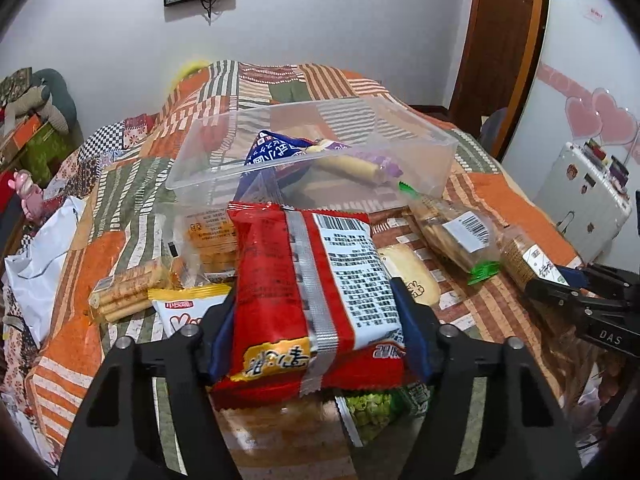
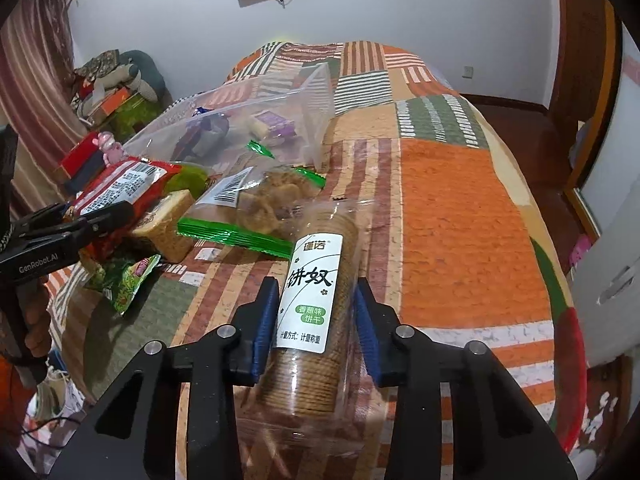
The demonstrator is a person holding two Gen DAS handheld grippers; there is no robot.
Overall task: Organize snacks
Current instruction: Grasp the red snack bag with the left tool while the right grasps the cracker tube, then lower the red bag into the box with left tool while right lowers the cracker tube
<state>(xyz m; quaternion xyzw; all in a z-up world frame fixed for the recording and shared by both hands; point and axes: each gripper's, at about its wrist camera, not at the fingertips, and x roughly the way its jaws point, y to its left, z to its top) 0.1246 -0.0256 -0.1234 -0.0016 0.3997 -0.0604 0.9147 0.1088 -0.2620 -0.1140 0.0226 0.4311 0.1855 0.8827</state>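
Now both grippers grip. My left gripper [image 1: 316, 332] clamps the red snack bag [image 1: 308, 292] across its width, near the clear bin [image 1: 416, 160]; my right gripper [image 2: 316, 320] pinches the biscuit tube [image 2: 316, 300], label up, on the quilt [image 2: 460, 220]. I judge the bag light, soft, slippery: hold mid-body. The tube looks stiff, its biscuits fragile: squeeze gently around the middle.

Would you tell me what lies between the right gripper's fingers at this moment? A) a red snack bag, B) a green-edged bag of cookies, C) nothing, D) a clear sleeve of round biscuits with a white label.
D: the right gripper has its blue pads on either side of the clear sleeve of round biscuits.
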